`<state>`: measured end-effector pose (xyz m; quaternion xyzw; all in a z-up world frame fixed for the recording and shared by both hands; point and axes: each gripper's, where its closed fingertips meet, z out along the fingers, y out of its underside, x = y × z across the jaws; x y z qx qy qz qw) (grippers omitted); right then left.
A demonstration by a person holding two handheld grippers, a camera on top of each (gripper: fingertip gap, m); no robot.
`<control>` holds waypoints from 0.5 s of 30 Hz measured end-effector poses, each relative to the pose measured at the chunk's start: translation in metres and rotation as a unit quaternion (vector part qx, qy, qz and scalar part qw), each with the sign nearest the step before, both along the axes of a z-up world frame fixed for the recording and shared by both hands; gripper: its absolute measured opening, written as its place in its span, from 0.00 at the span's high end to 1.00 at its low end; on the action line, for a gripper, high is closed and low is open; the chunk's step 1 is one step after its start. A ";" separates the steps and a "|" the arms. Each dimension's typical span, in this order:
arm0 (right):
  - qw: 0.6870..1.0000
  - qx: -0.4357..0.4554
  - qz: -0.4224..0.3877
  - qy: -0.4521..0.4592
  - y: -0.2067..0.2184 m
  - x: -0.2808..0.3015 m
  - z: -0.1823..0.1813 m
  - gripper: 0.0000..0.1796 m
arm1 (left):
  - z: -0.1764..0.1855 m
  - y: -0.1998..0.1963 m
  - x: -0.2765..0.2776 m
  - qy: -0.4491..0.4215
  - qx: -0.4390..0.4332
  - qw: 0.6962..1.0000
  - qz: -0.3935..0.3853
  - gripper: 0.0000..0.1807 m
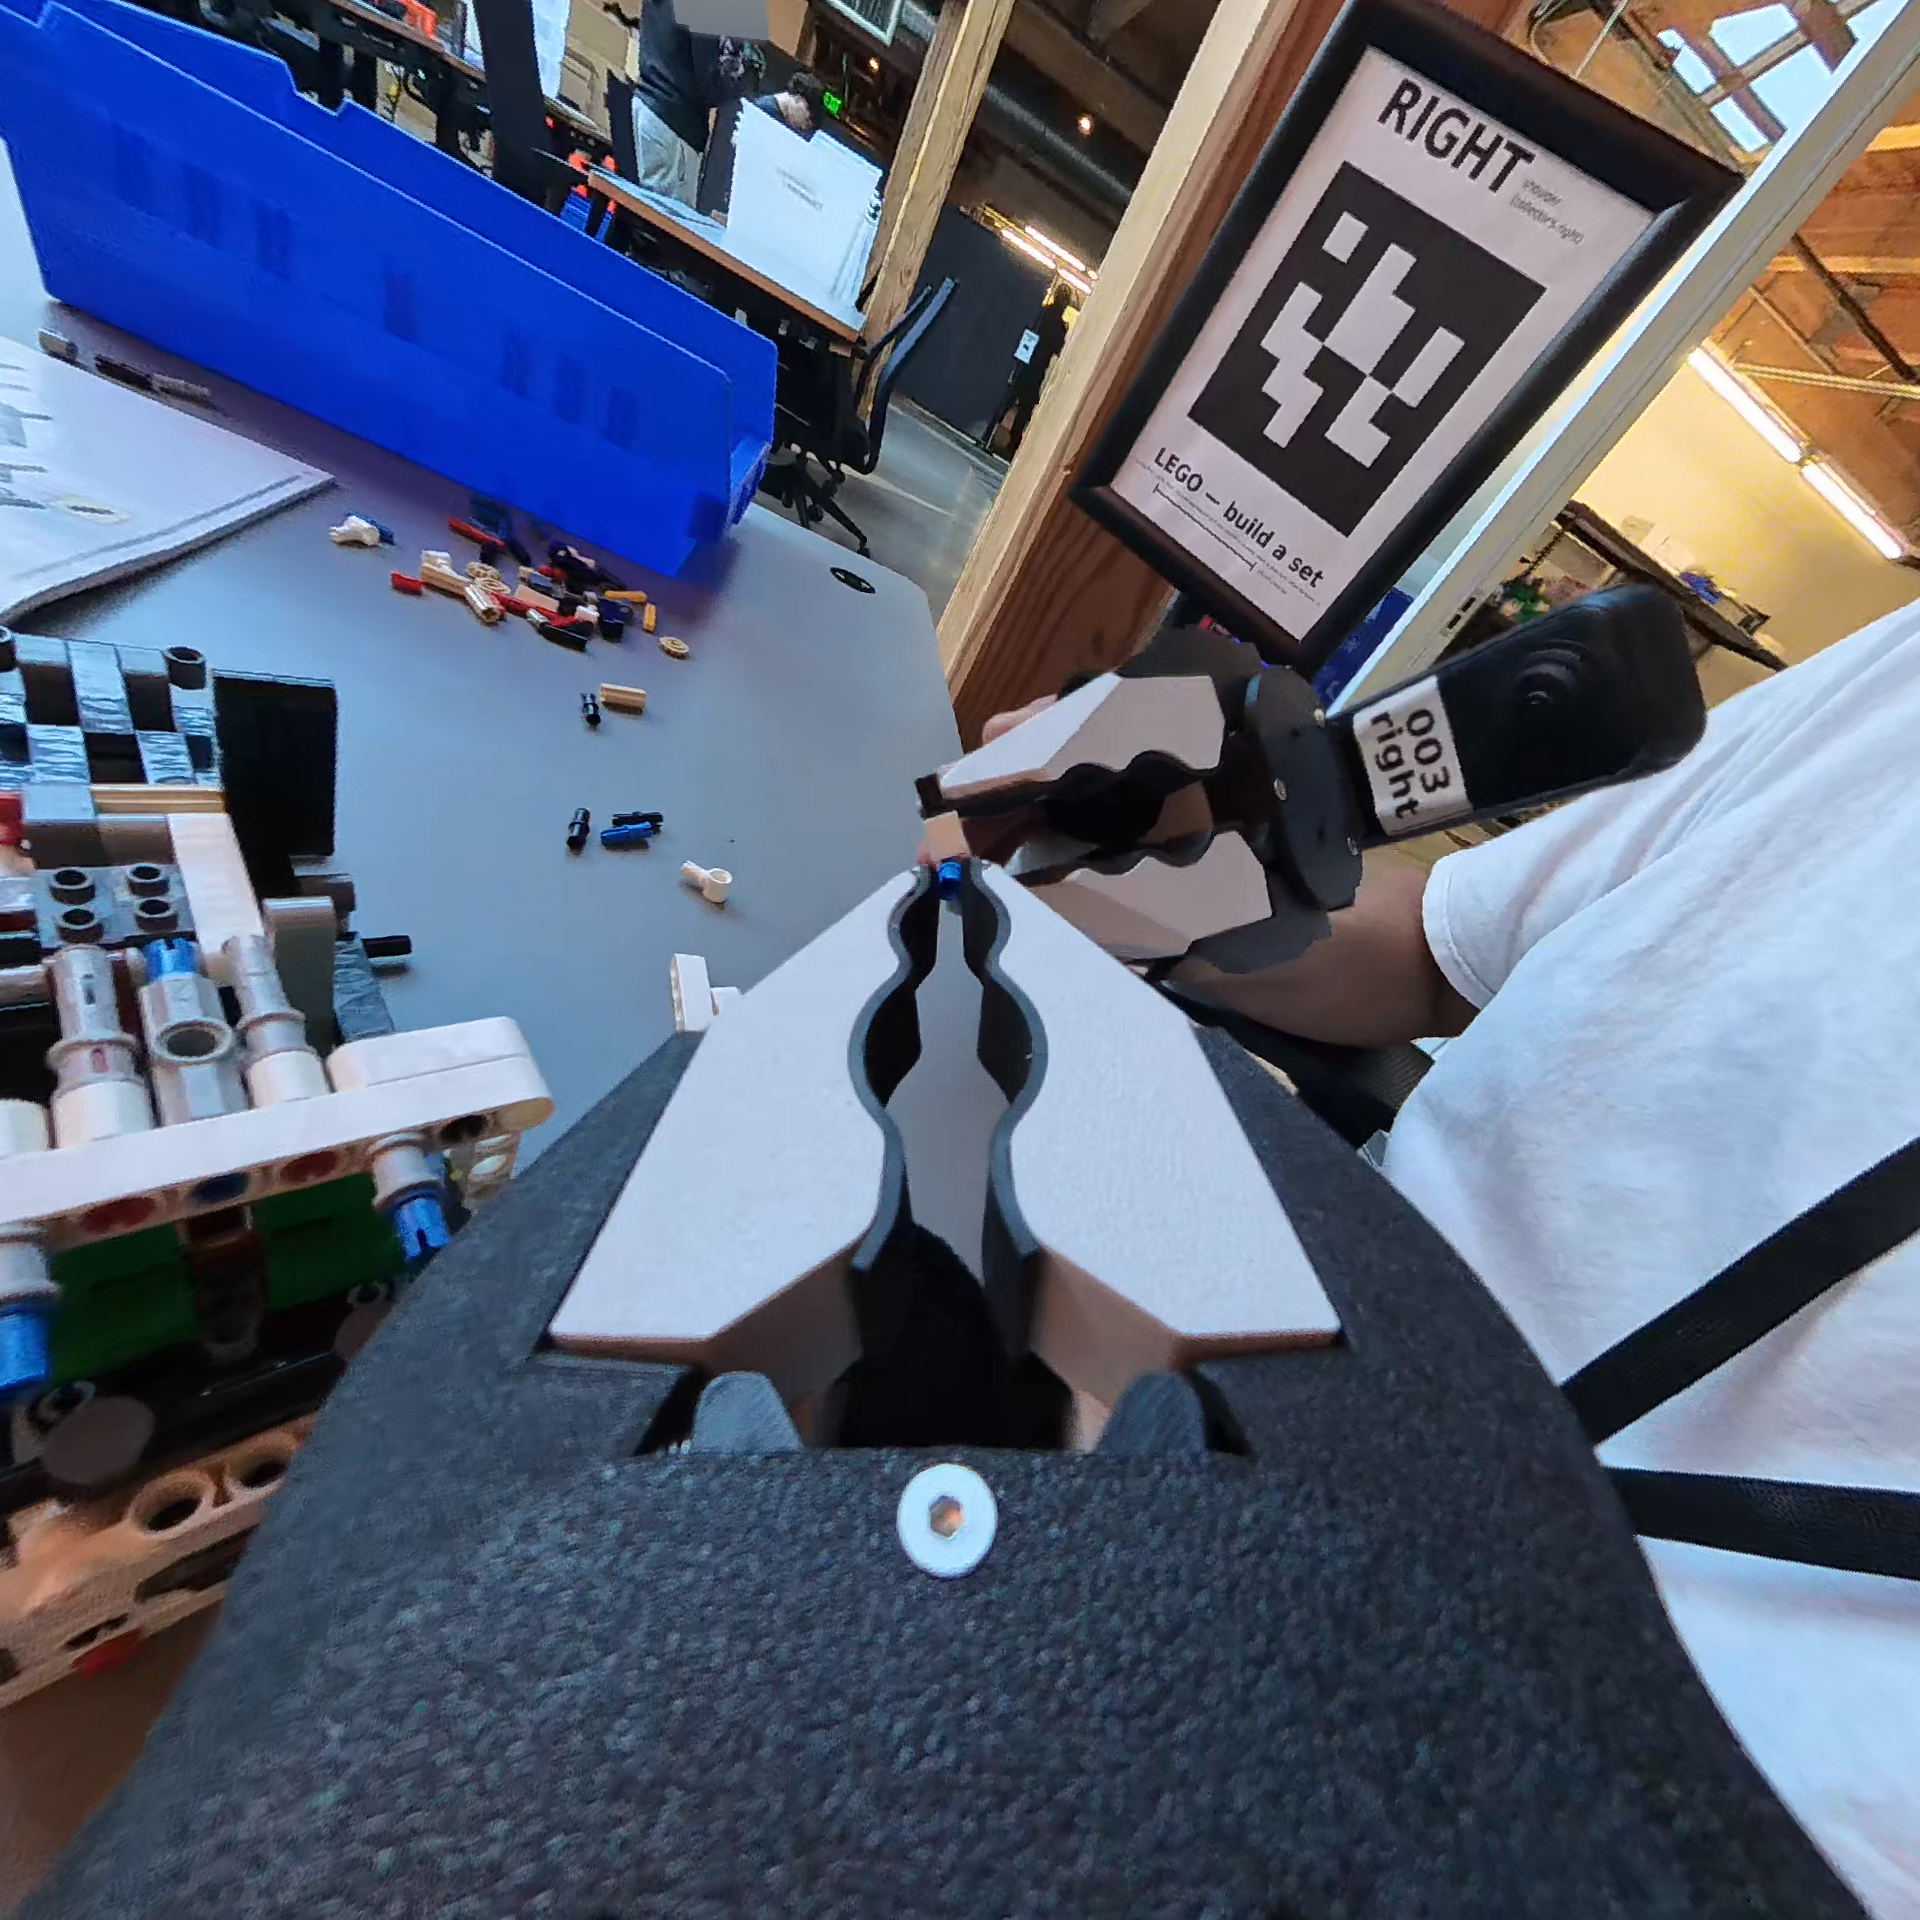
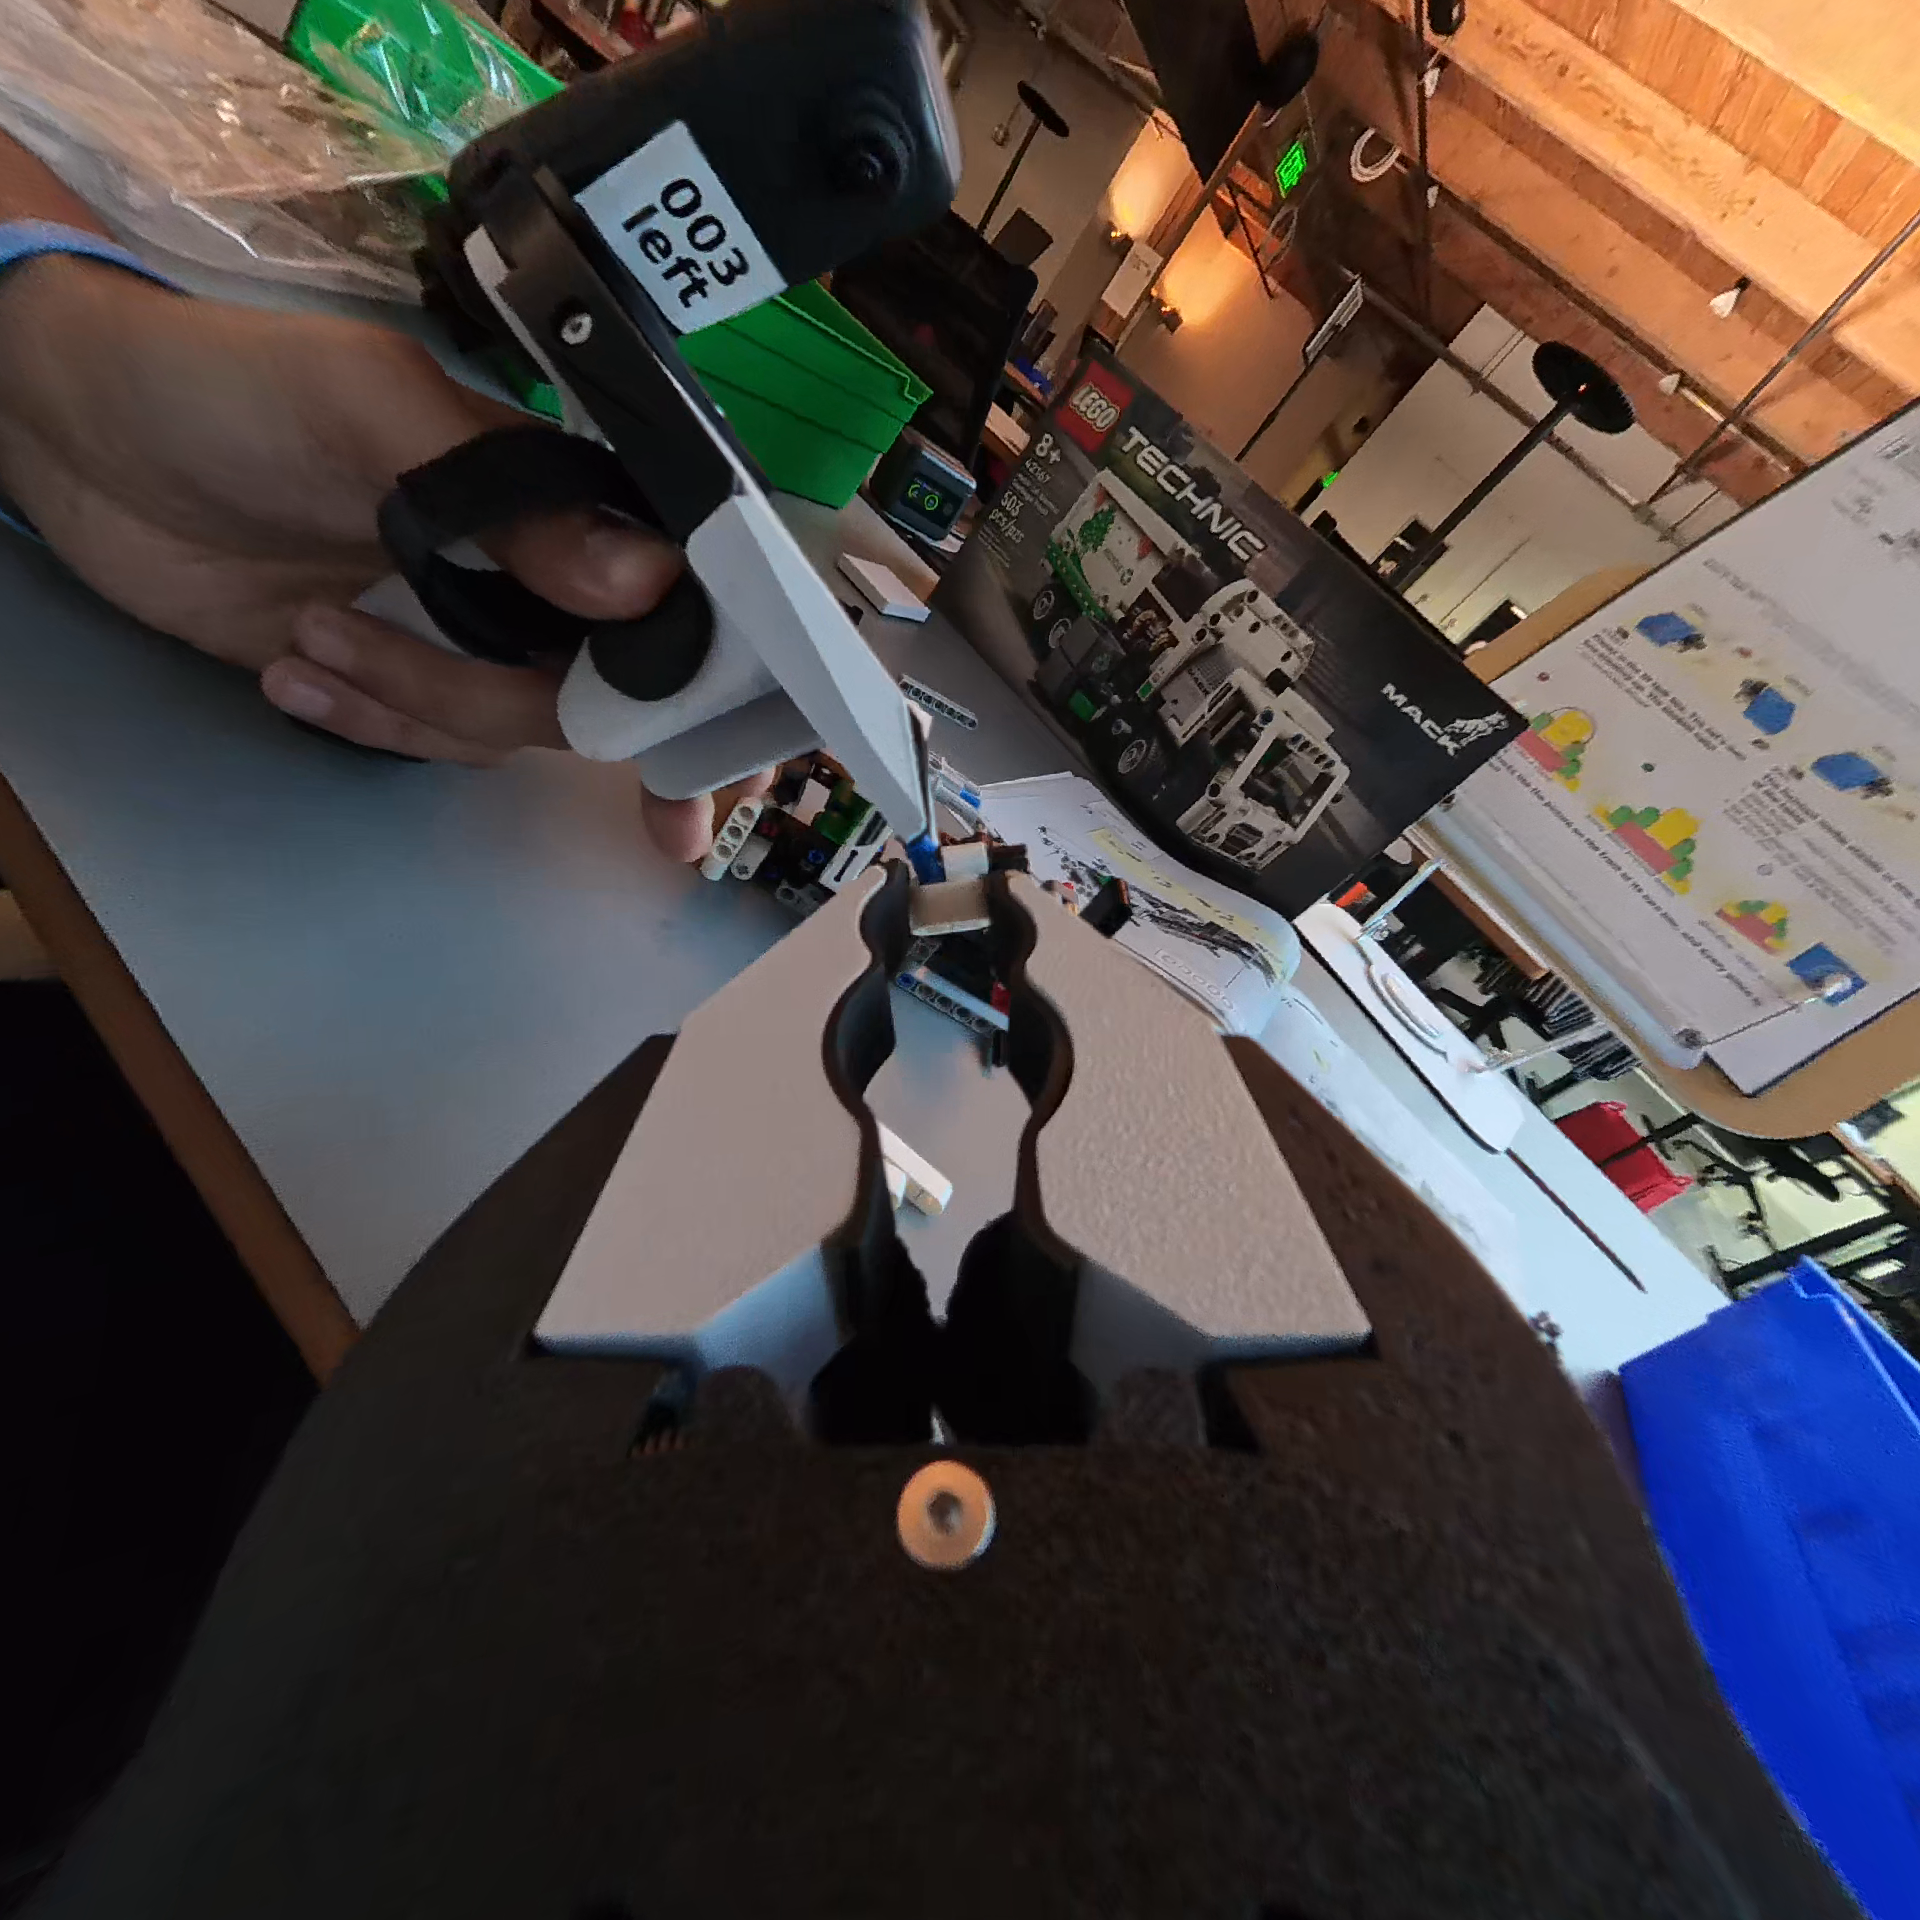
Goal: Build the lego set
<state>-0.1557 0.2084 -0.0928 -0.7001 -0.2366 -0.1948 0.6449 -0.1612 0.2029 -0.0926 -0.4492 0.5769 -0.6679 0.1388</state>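
Observation:
My left gripper is shut on a small blue pin and holds it above the table edge. My right gripper is shut on a small white Lego piece. The two tips meet, and the blue pin touches the white piece. The right gripper also shows in the left wrist view, coming in from the right. The left gripper shows in the right wrist view, coming from the upper left. The partly built model stands on the grey table to the left.
A pile of loose pieces lies in front of a blue bin, with an open instruction booklet beside it. A white piece lies on the table. The Lego box, a green bin and a framed sign stand around. Left and right tips are no more than a few centimetres apart.

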 end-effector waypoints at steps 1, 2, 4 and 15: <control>1.000 -0.001 -0.003 -0.007 0.001 0.000 -0.001 0.92 | 0.000 0.000 0.000 0.001 -0.002 1.000 -0.002 0.99; 1.000 0.000 -0.006 -0.013 0.002 0.001 -0.001 0.92 | 0.000 -0.001 0.000 0.002 -0.005 1.000 -0.004 0.99; 1.000 0.002 -0.005 -0.021 0.002 0.001 -0.001 0.93 | 0.000 0.000 0.000 0.007 -0.012 1.000 -0.008 0.99; 1.000 -0.001 0.009 -0.019 0.003 0.001 -0.001 0.93 | -0.002 0.001 0.000 0.022 -0.038 0.999 -0.019 0.99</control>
